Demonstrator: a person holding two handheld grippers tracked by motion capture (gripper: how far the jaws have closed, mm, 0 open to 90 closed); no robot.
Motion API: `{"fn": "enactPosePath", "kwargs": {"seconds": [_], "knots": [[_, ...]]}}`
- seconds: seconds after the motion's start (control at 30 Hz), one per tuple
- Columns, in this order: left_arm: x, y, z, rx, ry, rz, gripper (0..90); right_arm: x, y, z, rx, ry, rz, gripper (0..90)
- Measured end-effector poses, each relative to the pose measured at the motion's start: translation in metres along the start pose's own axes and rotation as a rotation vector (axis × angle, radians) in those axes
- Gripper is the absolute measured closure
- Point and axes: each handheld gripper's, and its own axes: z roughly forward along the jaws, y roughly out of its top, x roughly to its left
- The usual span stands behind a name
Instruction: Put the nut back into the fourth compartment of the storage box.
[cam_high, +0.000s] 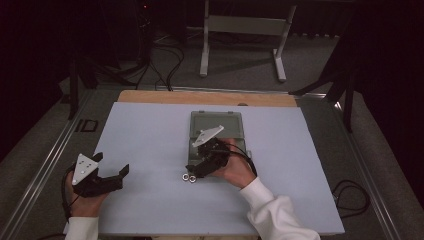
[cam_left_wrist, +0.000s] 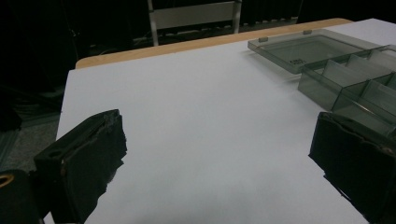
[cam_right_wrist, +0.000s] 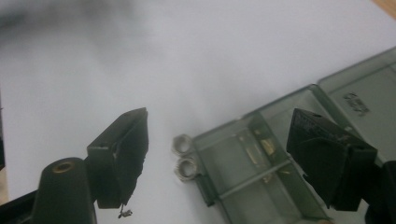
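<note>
Two small metal nuts (cam_high: 188, 177) lie side by side on the pale mat, touching the front left corner of an open grey plastic compartment box (cam_high: 235, 131). In the right gripper view the nuts (cam_right_wrist: 185, 157) sit between the wide-apart jaws, just left of the box corner (cam_right_wrist: 219, 186). My right gripper (cam_high: 195, 171) hovers over that corner, open and holding nothing (cam_right_wrist: 219, 140). My left gripper (cam_high: 111, 164) rests at the mat's front left, open and empty (cam_left_wrist: 217, 135), far from the nuts.
The box's lid (cam_high: 217, 120) lies flat behind its compartments (cam_left_wrist: 345, 79). A wooden table edge (cam_high: 200, 97) runs along the back of the mat (cam_high: 145, 135). Cables and a metal stand (cam_high: 240, 30) are on the floor beyond.
</note>
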Motion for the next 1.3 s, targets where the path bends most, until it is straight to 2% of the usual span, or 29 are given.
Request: {"fn": "enactPosePath", "kwargs": {"seconds": [0.27, 0.9, 1.3], "knots": [[0.0, 0.0, 0.0, -0.001, 0.0, -0.001, 3.6, 0.013, 0.002, 0.01, 0.001, 0.043, -0.026, 21.5], [0.0, 0.0, 0.0, -0.001, 0.0, 0.001, 3.6, 0.04, -0.008, 0.035, 0.051, 0.119, -0.075, 23.6], [0.0, 0.0, 0.0, -0.002, -0.001, 0.0, 3.6, 0.052, -0.019, 0.053, 0.113, 0.132, -0.111, 22.8]]}}
